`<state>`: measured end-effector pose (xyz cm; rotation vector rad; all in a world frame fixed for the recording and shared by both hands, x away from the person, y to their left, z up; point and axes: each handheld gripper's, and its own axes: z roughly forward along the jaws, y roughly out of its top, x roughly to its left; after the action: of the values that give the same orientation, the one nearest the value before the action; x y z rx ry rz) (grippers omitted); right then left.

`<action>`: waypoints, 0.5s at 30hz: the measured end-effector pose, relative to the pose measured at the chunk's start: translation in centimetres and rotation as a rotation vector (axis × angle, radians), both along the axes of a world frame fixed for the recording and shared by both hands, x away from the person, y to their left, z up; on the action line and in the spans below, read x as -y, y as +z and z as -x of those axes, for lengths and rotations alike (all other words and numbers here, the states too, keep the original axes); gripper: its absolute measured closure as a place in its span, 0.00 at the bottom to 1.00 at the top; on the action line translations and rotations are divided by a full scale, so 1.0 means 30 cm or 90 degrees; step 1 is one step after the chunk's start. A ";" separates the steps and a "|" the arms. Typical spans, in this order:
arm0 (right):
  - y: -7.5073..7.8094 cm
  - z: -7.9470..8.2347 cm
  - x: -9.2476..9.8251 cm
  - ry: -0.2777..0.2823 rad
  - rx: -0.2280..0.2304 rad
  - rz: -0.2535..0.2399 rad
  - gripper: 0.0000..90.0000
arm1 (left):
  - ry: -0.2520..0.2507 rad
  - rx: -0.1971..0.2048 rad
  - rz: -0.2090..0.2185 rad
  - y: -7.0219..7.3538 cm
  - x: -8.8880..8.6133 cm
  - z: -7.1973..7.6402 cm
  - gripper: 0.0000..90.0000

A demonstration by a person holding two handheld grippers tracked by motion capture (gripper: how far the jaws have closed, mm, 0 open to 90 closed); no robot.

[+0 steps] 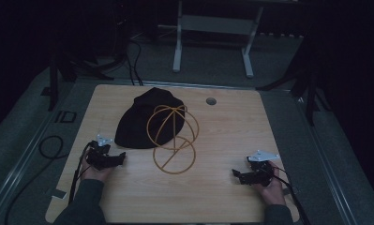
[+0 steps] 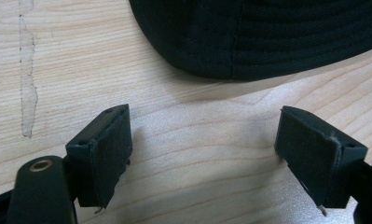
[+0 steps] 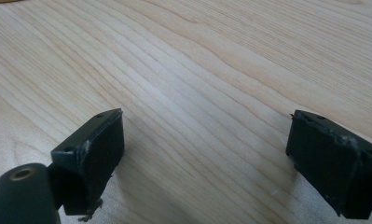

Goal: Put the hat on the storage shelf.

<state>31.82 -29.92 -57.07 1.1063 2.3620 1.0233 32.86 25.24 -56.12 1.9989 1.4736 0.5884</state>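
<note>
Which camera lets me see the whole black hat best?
The high view: the black hat lies whole on the table, behind the gold wire stand. The left gripper view shows just its brim edge, close up. The right gripper view shows bare wood.

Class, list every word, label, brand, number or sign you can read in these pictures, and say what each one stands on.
None: no readable text on the black fabric cap, the gold wire hat stand, the light wooden table or either gripper.
</note>
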 end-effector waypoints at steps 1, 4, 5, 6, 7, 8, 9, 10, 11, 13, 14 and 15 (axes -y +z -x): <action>0.000 0.000 0.000 0.000 0.000 0.000 0.12 | 0.000 0.000 0.000 0.000 0.000 0.000 0.21; 0.000 0.000 0.000 0.000 0.000 0.000 0.12 | -0.001 -0.002 -0.001 0.001 -0.001 0.000 0.21; 0.000 0.000 0.000 0.000 0.000 0.000 0.12 | -0.002 -0.003 -0.001 0.001 -0.001 0.000 0.21; 0.000 0.000 0.000 0.000 0.000 0.000 0.12 | -0.004 -0.004 -0.002 0.002 -0.002 0.001 0.21; 0.000 0.000 0.000 0.000 0.000 0.000 0.12 | -0.008 -0.008 -0.003 0.004 -0.003 0.000 0.22; 0.000 0.000 0.000 0.000 0.000 0.000 0.12 | -0.010 -0.013 -0.005 0.007 -0.004 -0.001 0.24; 0.000 0.000 0.000 0.000 0.000 0.000 0.12 | -0.018 -0.018 -0.006 0.015 -0.005 0.001 0.28; 0.000 0.000 0.000 0.000 0.000 0.000 0.12 | -0.018 -0.018 -0.006 0.015 -0.005 0.001 0.36; 0.000 0.000 0.000 0.000 0.000 0.000 0.12 | -0.027 -0.019 -0.006 0.020 -0.003 0.003 0.42; 0.000 0.000 0.000 0.000 0.000 0.000 0.12 | -0.042 -0.024 -0.020 0.029 0.008 0.006 0.47; 0.000 0.001 0.000 0.000 0.000 0.000 0.12 | -0.050 -0.024 -0.035 0.035 0.017 0.007 0.53; 0.000 0.001 0.000 0.000 0.000 0.000 0.12 | -0.058 -0.025 -0.048 0.041 0.027 0.009 0.53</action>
<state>31.79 -29.92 -57.07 1.1061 2.3620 1.0223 32.59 24.43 -54.90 2.1352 1.3930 0.5775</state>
